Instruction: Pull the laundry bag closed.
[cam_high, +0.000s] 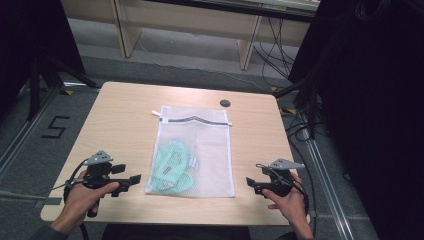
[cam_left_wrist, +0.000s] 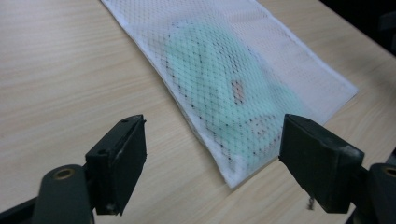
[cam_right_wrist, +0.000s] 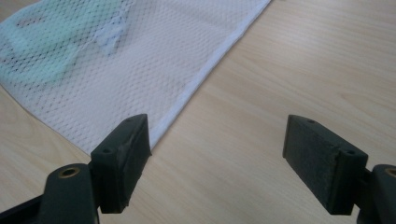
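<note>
White mesh laundry bag (cam_high: 200, 145) with mint garment (cam_high: 172, 167), flanked by left hand-held gripper (cam_high: 134, 179) and right hand-held gripper (cam_high: 250, 183), both agape, empty.

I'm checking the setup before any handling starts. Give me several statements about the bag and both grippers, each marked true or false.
1. The white mesh laundry bag lies flat on the wooden table. True.
2. The bag is empty. False: a mint-green garment shows through the mesh.
3. The left gripper is shut on the bag's edge. False: its jaws stand open, apart from the bag.
4. The right gripper is open and holds nothing. True.
5. The bag's zipper runs along its far end. True.
</note>
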